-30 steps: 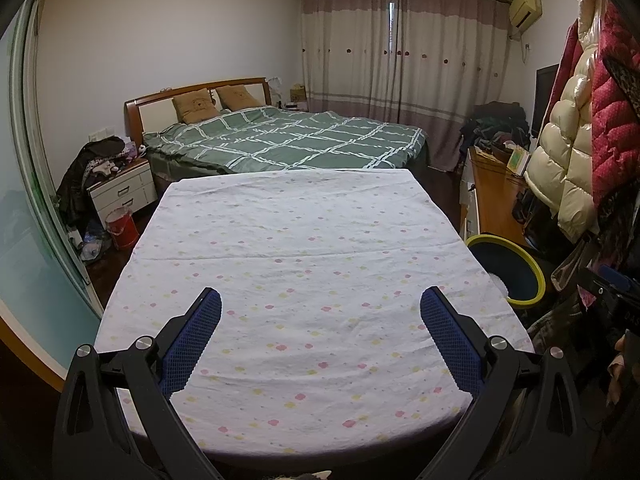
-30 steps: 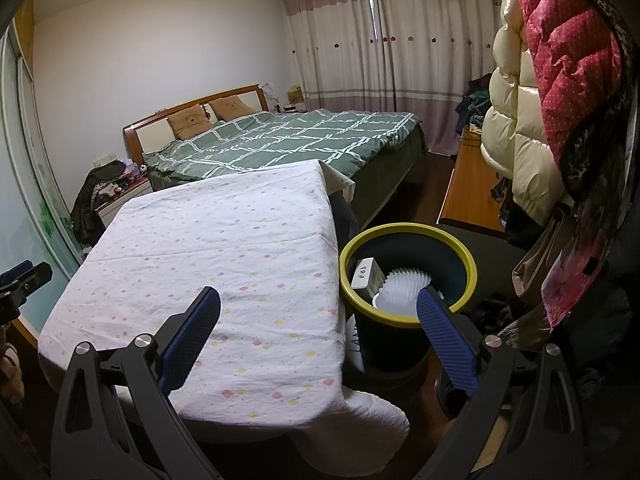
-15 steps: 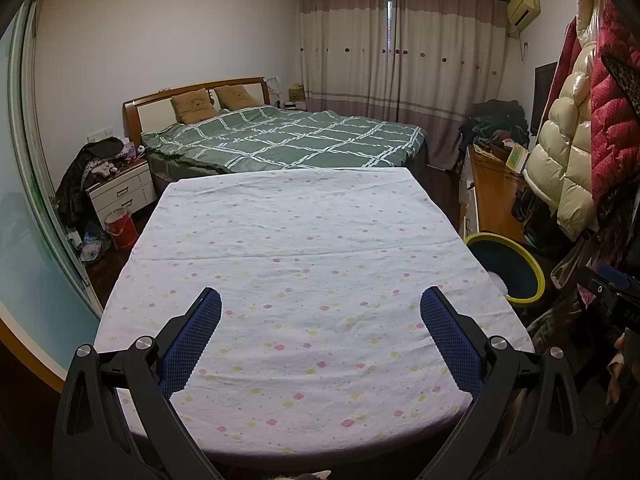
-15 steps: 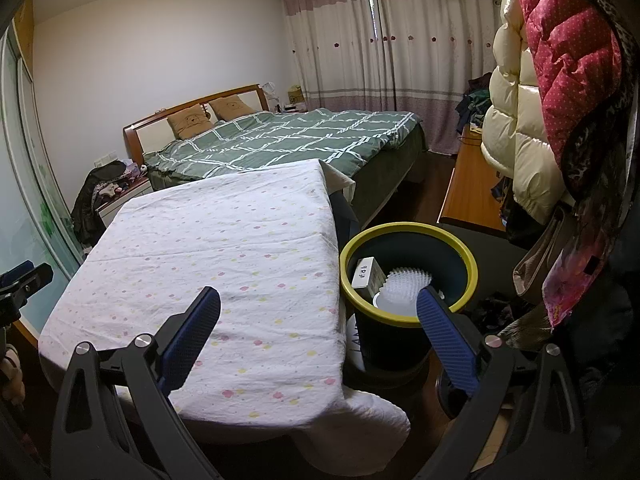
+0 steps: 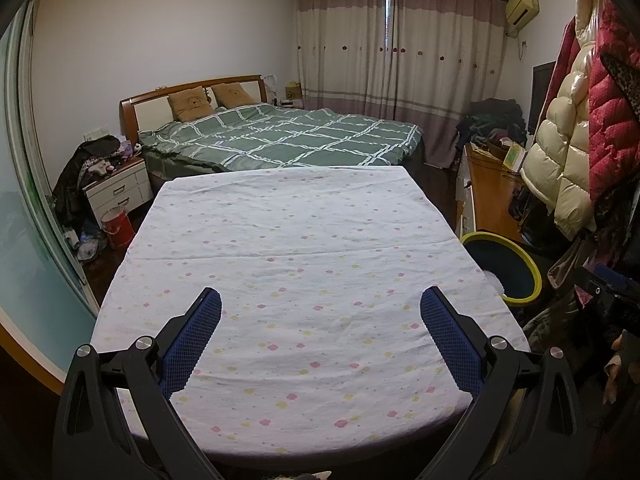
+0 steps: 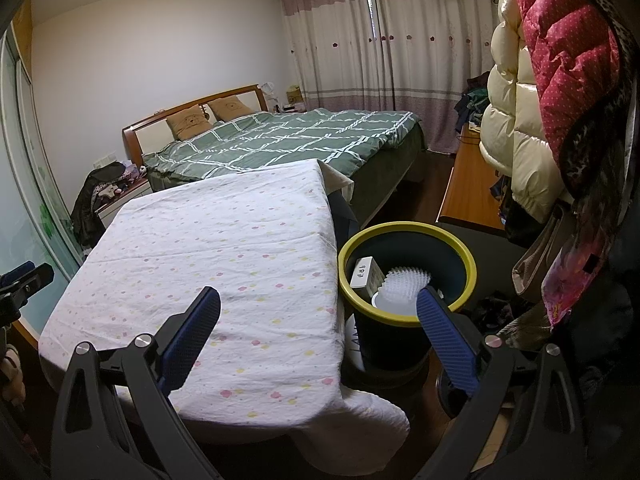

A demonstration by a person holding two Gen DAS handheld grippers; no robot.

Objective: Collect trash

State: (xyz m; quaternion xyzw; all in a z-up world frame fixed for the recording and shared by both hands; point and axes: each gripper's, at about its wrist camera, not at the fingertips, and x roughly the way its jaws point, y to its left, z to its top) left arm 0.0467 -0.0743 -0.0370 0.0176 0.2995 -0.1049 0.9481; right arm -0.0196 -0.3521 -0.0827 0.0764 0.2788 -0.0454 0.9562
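Left gripper point(image 5: 320, 332), seen from its own wrist camera: both blue-padded fingers point(image 5: 192, 340) spread wide, nothing between them, held level above the near edge of the table and pointing toward the far wall. Right gripper point(image 6: 320, 332), from its wrist camera: likewise spread wide and empty, poised over the table's near right corner, its right finger point(image 6: 448, 340) overlapping the near rim of the trash bin point(image 6: 468, 264) in the picture; whether it touches the rim cannot be told.

Surface: a table point(image 5: 304, 240) covered by a white cloth printed with small pink and yellow dots; the cloth hangs in a loose fold off the near right corner point(image 6: 360, 416). The bin, dark with a yellow rim, stands on the floor just beside the table's right edge. Inside it lie a white brush point(image 6: 400, 284), bristles up, and a white box point(image 6: 366, 274) leaning against the left wall.

Room: a bed point(image 5: 280, 136) with a green checked cover and two brown pillows lies beyond the table's far edge. A white nightstand point(image 5: 118, 190) stands far left, with a red bucket point(image 5: 118, 226) near it. Closed curtains point(image 5: 400, 60) span the far wall. Padded coats point(image 5: 576, 128) hang at right, above a wooden cabinet point(image 5: 492, 200)
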